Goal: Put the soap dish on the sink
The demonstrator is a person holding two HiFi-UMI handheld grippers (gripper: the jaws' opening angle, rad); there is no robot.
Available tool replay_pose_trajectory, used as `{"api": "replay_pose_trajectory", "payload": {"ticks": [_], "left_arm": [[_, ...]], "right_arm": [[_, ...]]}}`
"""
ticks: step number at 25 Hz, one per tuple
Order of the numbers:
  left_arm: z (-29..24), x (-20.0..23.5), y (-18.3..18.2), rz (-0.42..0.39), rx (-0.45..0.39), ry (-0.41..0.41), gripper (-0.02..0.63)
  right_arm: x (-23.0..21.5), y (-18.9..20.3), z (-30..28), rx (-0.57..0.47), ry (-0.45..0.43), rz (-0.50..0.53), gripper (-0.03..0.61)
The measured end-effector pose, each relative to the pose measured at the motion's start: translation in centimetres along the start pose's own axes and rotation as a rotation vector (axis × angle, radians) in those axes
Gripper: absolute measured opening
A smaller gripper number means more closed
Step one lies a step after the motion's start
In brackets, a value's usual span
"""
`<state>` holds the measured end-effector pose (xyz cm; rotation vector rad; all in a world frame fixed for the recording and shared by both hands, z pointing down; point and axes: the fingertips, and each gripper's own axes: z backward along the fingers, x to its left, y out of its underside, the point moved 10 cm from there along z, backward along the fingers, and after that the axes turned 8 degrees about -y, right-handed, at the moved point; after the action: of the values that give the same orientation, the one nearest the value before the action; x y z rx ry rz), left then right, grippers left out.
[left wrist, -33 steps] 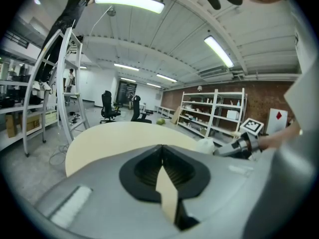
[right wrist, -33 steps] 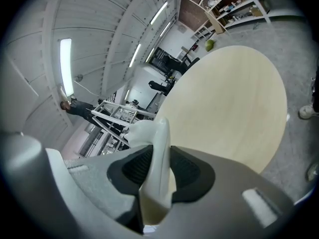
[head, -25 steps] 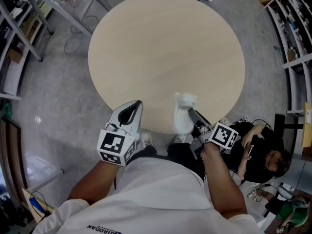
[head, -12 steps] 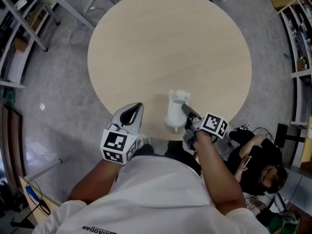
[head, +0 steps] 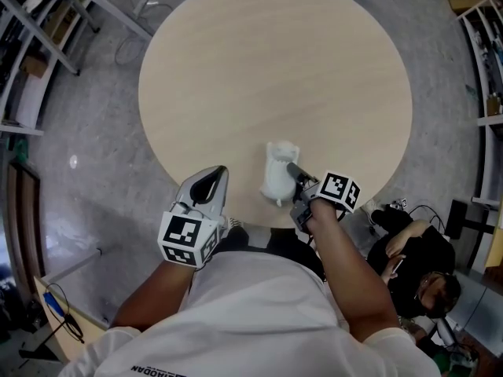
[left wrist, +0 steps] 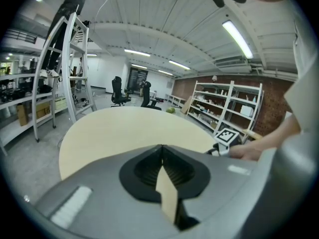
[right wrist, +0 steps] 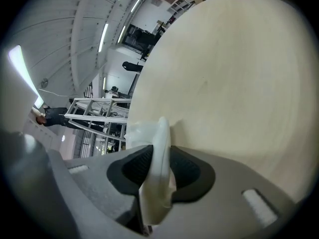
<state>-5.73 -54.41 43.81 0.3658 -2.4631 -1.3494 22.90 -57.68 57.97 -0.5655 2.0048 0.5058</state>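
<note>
We pinch the white dish (head: 277, 181) by its rim in our right gripper (head: 292, 171), the dish standing on edge between the jaws over the near edge of the round table (head: 275, 69). Whether it touches the tabletop we cannot tell. Our left gripper (head: 214, 177) hangs at the table's edge, near the dish on its left, jaws pressed together with nothing between them. A person (head: 409, 250) sits low at our right.
</note>
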Motion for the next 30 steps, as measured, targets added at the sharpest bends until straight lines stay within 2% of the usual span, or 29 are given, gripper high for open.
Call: {"api": "replay_pose_trajectory", "payload": {"ticks": [5, 13, 17, 21, 26, 30], "left_arm": [[0.0, 0.1, 0.2, 0.005, 0.012, -0.01, 0.008], [0.5, 0.2, 0.3, 0.002, 0.016, -0.013, 0.008], [0.9, 0.3, 0.6, -0.001, 0.017, -0.009, 0.008], [1.1, 0.3, 0.7, -0.011, 0.017, 0.006, 0.008], [1.4, 0.2, 0.6, -0.022, 0.005, 0.029, 0.008], [1.9, 0.2, 0.4, -0.032, -0.011, 0.052, 0.008]], "right_arm": [[-0.7, 0.1, -0.6, 0.025, 0.019, -0.032, 0.114], [-0.9, 0.0, -0.8, 0.025, 0.024, -0.022, 0.115], [-1.1, 0.2, -0.8, 0.013, 0.026, -0.015, 0.15], [-0.8, -0.2, -0.7, -0.003, 0.006, 0.025, 0.188], [-0.5, -0.6, 0.5, -0.054, 0.023, 0.055, 0.198], [1.6, -0.7, 2.9, -0.104, 0.025, 0.194, 0.204]]}}
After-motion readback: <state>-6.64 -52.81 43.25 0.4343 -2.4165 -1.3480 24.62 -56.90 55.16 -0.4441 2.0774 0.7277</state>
